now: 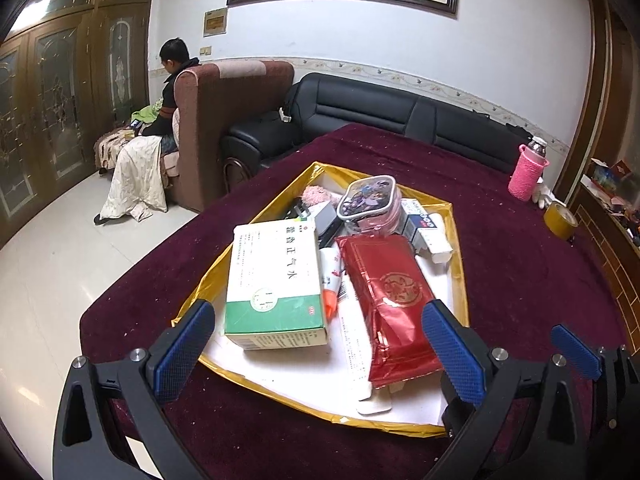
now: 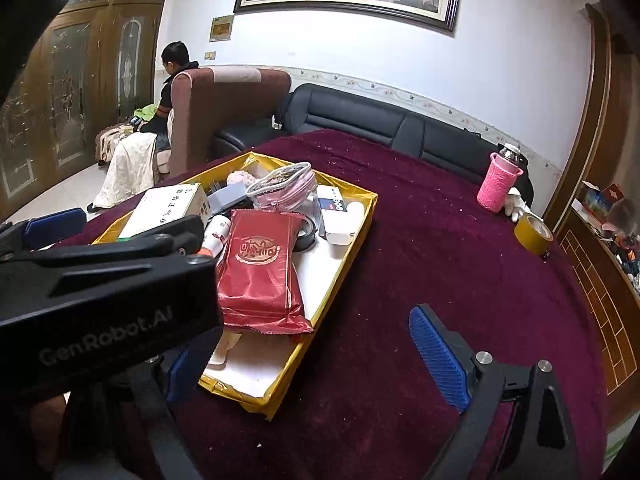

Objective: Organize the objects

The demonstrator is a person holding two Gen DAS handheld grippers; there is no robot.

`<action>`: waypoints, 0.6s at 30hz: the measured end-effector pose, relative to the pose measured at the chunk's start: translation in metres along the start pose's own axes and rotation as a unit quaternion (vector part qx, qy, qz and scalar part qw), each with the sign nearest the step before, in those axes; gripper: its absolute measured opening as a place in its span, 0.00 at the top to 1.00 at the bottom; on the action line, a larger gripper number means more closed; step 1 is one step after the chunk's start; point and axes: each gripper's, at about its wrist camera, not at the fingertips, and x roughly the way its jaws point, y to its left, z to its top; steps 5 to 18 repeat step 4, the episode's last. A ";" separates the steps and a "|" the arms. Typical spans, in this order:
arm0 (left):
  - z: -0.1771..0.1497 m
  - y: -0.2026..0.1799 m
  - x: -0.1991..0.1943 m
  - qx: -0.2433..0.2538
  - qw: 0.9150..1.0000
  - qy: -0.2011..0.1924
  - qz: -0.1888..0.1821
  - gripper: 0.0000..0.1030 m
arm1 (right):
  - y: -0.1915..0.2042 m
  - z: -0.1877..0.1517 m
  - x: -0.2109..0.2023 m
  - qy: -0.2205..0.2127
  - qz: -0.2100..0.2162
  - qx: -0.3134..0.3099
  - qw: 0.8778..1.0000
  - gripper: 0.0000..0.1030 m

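A yellow-rimmed tray [image 1: 456, 216] sits on the maroon table [image 1: 520, 280]. In it lie a green-and-white medicine box [image 1: 274, 280], a red foil packet [image 1: 394, 300], a pink clear pouch [image 1: 368, 200], a white tube [image 1: 332, 276] and small white boxes [image 1: 428, 228]. My left gripper [image 1: 318, 352] is open and empty, its blue pads just short of the tray's near edge. My right gripper [image 2: 312, 360] is open and empty at the tray's near right corner [image 2: 264, 404]; the left gripper's black body [image 2: 100, 280] hides its left finger. The packet [image 2: 260, 268] and medicine box [image 2: 168, 208] also show there.
A pink-sleeved bottle [image 1: 528, 168] and a roll of brown tape [image 1: 560, 220] stand at the table's far right. A black sofa [image 1: 360, 108] and a brown armchair [image 1: 228, 120] with a seated person [image 1: 172, 92] lie behind. A wooden cabinet [image 2: 592, 280] is on the right.
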 end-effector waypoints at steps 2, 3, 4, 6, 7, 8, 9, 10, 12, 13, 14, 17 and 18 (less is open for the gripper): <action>0.001 0.000 0.002 0.003 1.000 0.001 0.007 0.00 | 0.000 0.000 0.002 0.002 0.002 0.000 1.000 0.06; 0.001 -0.001 0.002 0.004 1.000 0.002 0.009 0.00 | 0.000 0.000 0.002 0.003 0.002 -0.001 1.000 0.06; 0.001 -0.001 0.003 0.003 1.000 0.004 0.011 0.00 | 0.000 0.001 0.003 0.003 0.002 -0.002 1.000 0.06; 0.001 -0.001 0.003 0.003 1.000 0.004 0.011 0.00 | 0.000 0.001 0.003 0.003 0.002 -0.002 1.000 0.06; 0.001 -0.001 0.003 0.003 1.000 0.004 0.011 0.00 | 0.000 0.001 0.003 0.003 0.002 -0.002 1.000 0.06; 0.001 -0.001 0.003 0.003 1.000 0.004 0.011 0.00 | 0.000 0.001 0.003 0.003 0.002 -0.002 1.000 0.06; 0.001 -0.001 0.003 0.003 1.000 0.004 0.011 0.00 | 0.000 0.001 0.003 0.003 0.002 -0.002 1.000 0.06; 0.001 -0.001 0.003 0.003 1.000 0.004 0.011 0.00 | 0.000 0.001 0.003 0.003 0.002 -0.002 1.000 0.06; 0.001 -0.001 0.003 0.003 1.000 0.004 0.011 0.00 | 0.000 0.001 0.003 0.003 0.002 -0.002 1.000 0.06; 0.001 -0.001 0.003 0.003 1.000 0.004 0.011 0.00 | 0.000 0.001 0.003 0.003 0.002 -0.002 1.000 0.06; 0.001 -0.001 0.003 0.003 1.000 0.004 0.011 0.00 | 0.000 0.001 0.003 0.003 0.002 -0.002 1.000 0.06; 0.001 -0.001 0.003 0.003 1.000 0.004 0.011 0.00 | 0.000 0.001 0.003 0.003 0.002 -0.002 1.000 0.06; 0.001 -0.001 0.003 0.003 1.000 0.004 0.011 0.00 | 0.000 0.001 0.003 0.003 0.002 -0.002 1.000 0.06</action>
